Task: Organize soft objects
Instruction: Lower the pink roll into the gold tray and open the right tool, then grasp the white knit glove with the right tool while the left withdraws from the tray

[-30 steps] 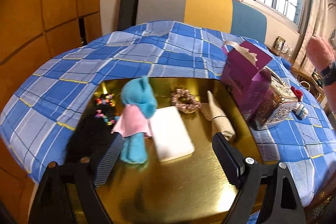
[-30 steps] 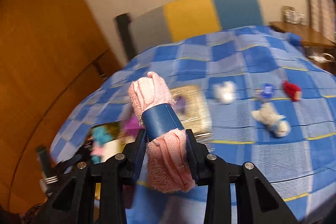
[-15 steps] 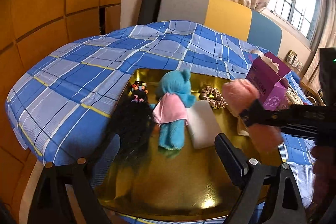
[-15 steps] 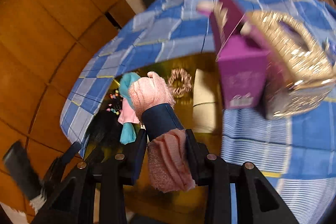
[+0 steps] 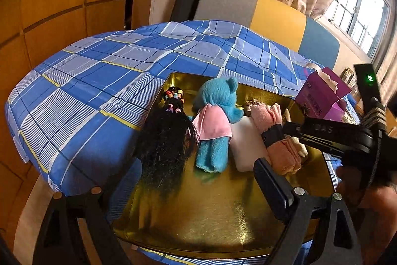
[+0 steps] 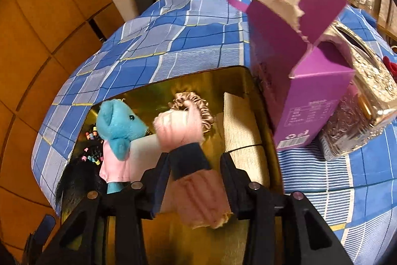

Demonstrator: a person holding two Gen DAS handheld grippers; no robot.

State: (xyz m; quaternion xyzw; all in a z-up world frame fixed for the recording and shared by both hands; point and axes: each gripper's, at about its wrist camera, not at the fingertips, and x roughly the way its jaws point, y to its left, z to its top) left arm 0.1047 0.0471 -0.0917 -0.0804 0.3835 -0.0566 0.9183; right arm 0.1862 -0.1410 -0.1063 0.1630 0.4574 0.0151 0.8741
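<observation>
A gold tray [image 5: 211, 215] on the blue plaid cloth holds a black wig [image 5: 166, 145], a blue teddy in a pink dress [image 5: 215, 116], a white pad [image 5: 245, 145], a scrunchie [image 6: 196, 103] and a beige rolled cloth [image 6: 240, 126]. A pink rolled towel with a dark band [image 6: 191, 165] lies on the tray between the white pad and the beige roll, also in the left wrist view [image 5: 275, 135]. My right gripper [image 6: 196, 173] is open around it, jaws apart from the band. My left gripper [image 5: 198, 180] is open and empty above the tray's near end.
A purple carton [image 6: 297, 66] and a shiny gold-patterned box [image 6: 359, 121] stand just right of the tray [image 6: 218, 76]. A small red toy [image 6: 389, 63] lies further right. A padded headboard and window are behind.
My right gripper brought the pink towel down onto the tray beside the white pad and its jaws have opened. My left gripper has drawn back a little.
</observation>
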